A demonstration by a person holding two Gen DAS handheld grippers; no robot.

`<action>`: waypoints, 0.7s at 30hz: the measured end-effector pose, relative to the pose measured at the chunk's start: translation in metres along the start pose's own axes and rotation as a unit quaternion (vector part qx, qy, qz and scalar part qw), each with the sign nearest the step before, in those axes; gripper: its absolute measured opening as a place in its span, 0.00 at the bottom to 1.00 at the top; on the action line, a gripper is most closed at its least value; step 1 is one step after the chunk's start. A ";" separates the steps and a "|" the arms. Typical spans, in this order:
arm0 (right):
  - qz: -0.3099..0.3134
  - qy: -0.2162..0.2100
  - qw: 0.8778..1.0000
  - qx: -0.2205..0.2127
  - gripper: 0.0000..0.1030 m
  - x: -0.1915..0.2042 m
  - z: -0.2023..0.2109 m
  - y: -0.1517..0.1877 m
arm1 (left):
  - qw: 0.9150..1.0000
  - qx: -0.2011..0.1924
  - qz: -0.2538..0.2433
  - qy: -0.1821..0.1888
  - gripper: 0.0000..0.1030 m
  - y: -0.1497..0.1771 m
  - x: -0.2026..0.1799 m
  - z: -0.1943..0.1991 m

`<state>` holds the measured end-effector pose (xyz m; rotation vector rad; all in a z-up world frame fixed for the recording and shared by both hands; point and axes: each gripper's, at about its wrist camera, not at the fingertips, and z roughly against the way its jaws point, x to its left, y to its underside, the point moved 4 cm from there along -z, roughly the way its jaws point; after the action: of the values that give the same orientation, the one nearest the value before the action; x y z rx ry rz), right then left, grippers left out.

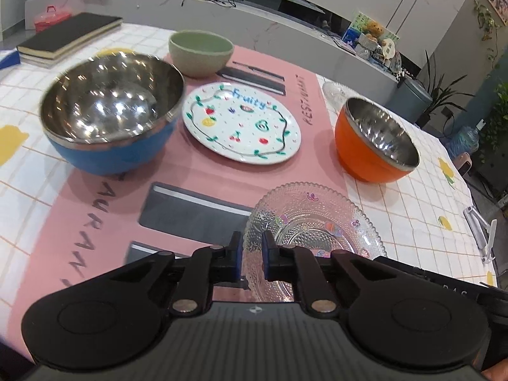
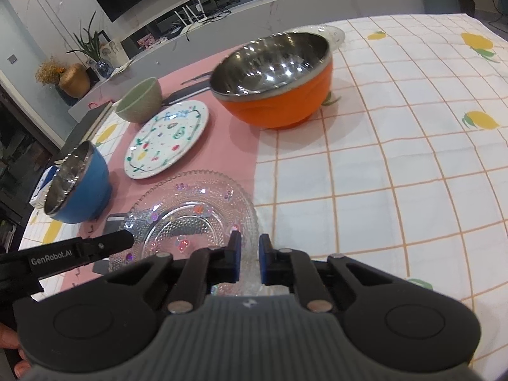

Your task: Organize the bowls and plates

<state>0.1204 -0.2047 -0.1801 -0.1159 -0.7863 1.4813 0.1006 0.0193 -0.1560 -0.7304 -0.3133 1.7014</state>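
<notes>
The clear glass plate [image 1: 312,222] with beaded texture and small coloured stickers lies nearest of all the dishes, on the right near part of the pink placemat [image 1: 203,171], and both grippers sit at its near rim. Going left to right in the left wrist view: a stack of dark notebooks [image 1: 68,39] lies at the far left of the table, then the blue bowl [image 1: 111,117] with a steel lining stands on the left edge of the mat, with the green bowl [image 1: 200,52] farther back beside it. The white plate [image 1: 241,122], painted with fruit and the word "Fruity", lies in the middle of the mat. The orange bowl [image 1: 376,141], also steel-lined, stands to the right, where the mat meets the white checked tablecloth [image 1: 422,203] with lemon prints. The left gripper [image 1: 253,252] is clenched on the glass plate's near left rim, its blue pads narrowly apart with the glass between them. The right gripper [image 2: 250,254] grasps the same plate at its near right rim, jaws likewise drawn in close on the glass.
</notes>
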 end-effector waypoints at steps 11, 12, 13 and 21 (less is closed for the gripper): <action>0.016 -0.043 0.999 0.018 0.08 0.055 0.004 0.006 | 0.999 -0.005 0.020 -0.045 0.11 -0.014 0.039 0.052; 0.019 -0.047 0.999 0.021 0.08 0.061 0.004 0.007 | 0.999 -0.003 0.020 -0.049 0.11 -0.016 0.044 0.055; 0.021 -0.050 0.998 0.025 0.08 0.068 0.003 0.009 | 0.998 -0.001 0.022 -0.054 0.11 -0.017 0.050 0.059; 0.038 -0.073 0.995 0.060 0.07 0.114 -0.013 0.027 | 0.995 0.019 0.028 -0.093 0.10 -0.018 0.092 0.071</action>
<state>0.0930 -0.0917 -0.1588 0.0546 -0.8148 1.6192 0.0605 0.1240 -0.1190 -0.5582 -0.3904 1.8284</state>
